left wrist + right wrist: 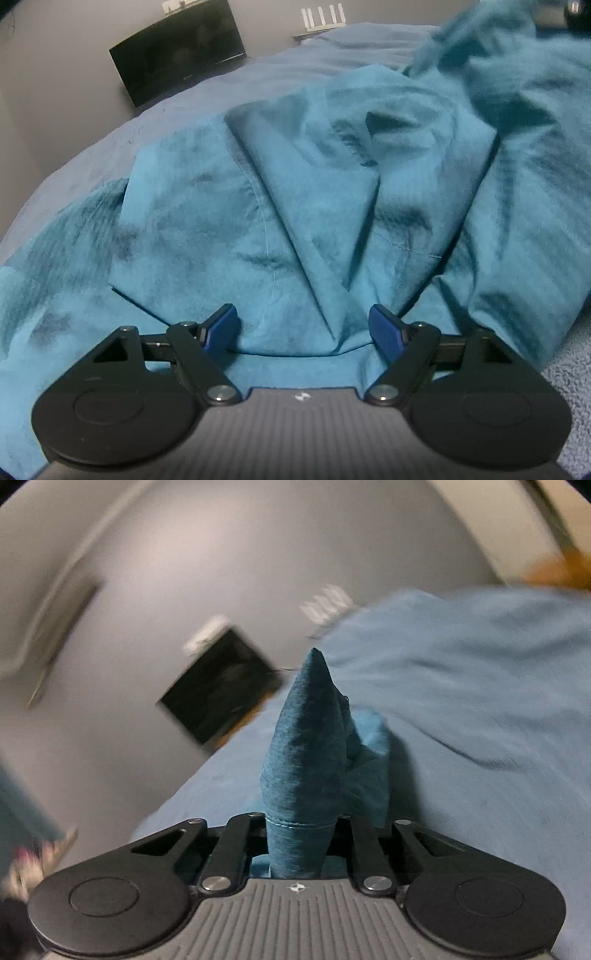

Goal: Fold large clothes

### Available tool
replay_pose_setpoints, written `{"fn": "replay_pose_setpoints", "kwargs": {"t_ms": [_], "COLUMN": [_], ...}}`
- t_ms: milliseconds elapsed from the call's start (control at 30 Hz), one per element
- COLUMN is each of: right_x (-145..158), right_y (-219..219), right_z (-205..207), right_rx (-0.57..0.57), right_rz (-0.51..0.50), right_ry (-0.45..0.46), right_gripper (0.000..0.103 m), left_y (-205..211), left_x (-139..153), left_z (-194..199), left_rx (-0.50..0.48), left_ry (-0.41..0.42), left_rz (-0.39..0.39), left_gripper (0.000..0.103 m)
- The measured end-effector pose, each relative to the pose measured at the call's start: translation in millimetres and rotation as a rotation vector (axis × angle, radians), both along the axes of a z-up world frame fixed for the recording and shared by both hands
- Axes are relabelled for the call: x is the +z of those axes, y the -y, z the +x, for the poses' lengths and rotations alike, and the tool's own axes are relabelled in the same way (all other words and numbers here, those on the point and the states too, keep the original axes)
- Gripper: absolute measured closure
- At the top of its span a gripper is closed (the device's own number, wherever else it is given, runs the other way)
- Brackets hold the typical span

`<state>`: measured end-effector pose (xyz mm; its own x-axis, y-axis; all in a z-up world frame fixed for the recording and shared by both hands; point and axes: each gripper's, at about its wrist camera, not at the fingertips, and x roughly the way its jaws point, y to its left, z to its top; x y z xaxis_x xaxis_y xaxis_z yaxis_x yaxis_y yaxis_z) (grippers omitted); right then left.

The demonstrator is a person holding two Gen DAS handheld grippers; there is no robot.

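Bedding came first in our reckoning: the bed point(92, 122), under a grey-blue cover, carried everything and ran on bare toward the wall. On it the teal garment point(280, 206) lay rumpled, with several creases and flaps overlapping across the middle and one portion lifted off toward the upper right of the left wrist view. We judged the fold barely begun. A few panels sat turned over one another, but no tidy rectangle showed, and most of the smoothing and halving was left (which part of the garment each flap was we could not tell).

Room for moving looked generous. Past the cloth's far edge the cover lay open up to the black box point(177, 55) against the wall and the white router point(323, 18) on a ledge beyond. On the near right the cloth's edge gave way to a pale textured surface, so that side offered less margin.

Our left gripper point(303, 328) hovered low over the near hem, its jaws spread with a ridge of cloth between them and touching neither blue pad as far as we could see. Our right gripper point(301, 834) was raised, its jaws pressed together on a bunched cone of the garment. Motion blur smeared that view.
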<state>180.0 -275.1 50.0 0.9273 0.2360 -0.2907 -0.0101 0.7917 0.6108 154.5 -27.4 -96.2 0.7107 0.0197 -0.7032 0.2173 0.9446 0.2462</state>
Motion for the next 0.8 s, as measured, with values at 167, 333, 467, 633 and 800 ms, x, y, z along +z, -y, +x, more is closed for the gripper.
{"fn": "replay_pose_setpoints", "kwargs": {"t_ms": [167, 333, 467, 633, 800], "right_x": [36, 53, 53, 50, 43], "right_y": [-58, -116, -154, -199, -229], "right_z": [-25, -53, -66, -81, -102], "right_rx": [0.161, 0.307, 0.381, 0.48, 0.601], "right_rz": [-0.271, -0.485, -0.592, -0.711, -0.789], "right_ry": [0.183, 0.318, 0.365, 0.412, 0.453], "right_gripper": [0.089, 0.089, 0.089, 0.09, 0.09], "left_y": [-11, -76, -150, -174, -154], "left_x": [11, 58, 97, 129, 142], "left_z": [3, -7, -27, -38, -30], "left_rx": [0.012, 0.132, 0.244, 0.146, -0.02], "left_ry": [-0.008, 0.031, 0.104, 0.131, 0.042], "left_rz": [-0.079, -0.429, -0.85, -1.096, -1.095], "left_gripper": [0.025, 0.024, 0.018, 0.01, 0.009]}}
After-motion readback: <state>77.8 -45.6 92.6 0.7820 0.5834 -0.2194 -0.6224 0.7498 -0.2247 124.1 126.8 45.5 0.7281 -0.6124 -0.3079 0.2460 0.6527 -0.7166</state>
